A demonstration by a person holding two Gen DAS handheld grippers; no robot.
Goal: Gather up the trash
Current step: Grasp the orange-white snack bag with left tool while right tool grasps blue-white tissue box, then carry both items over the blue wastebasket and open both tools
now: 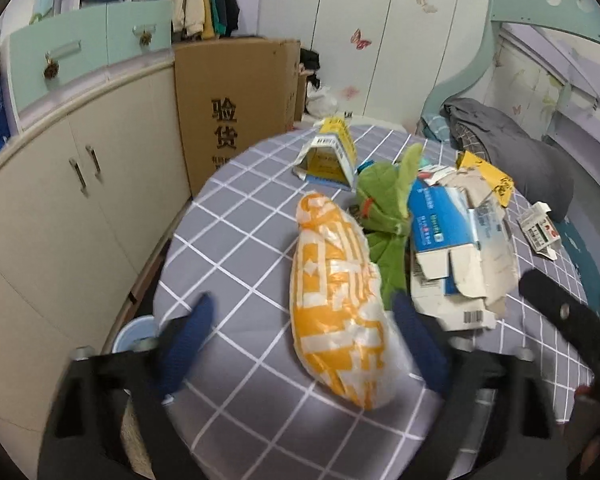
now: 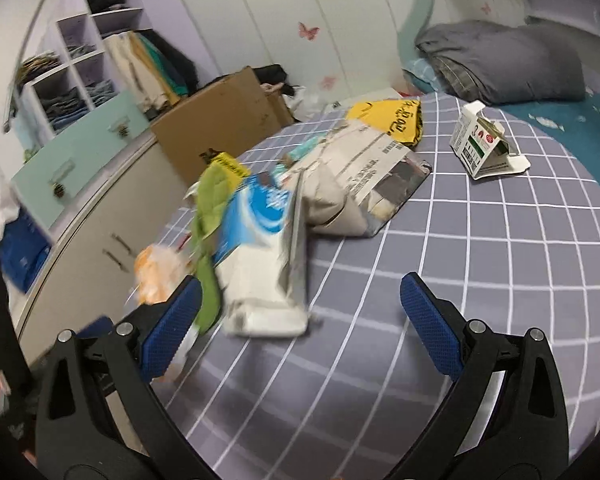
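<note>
An orange-and-white plastic bag lies on the grey checked bed cover. My left gripper is open, its fingers either side of the bag's near end. Beyond it lie a green wrapper, a flattened blue-and-white carton, a yellow-blue carton, yellow paper and a small white box. My right gripper is open just in front of the blue-and-white carton. The grey flattened carton, the small white box and the orange bag lie around it.
Cream cabinets and a tall cardboard box stand left of the bed. A grey quilt is piled at the head. A pale blue bucket sits on the floor by the bed edge.
</note>
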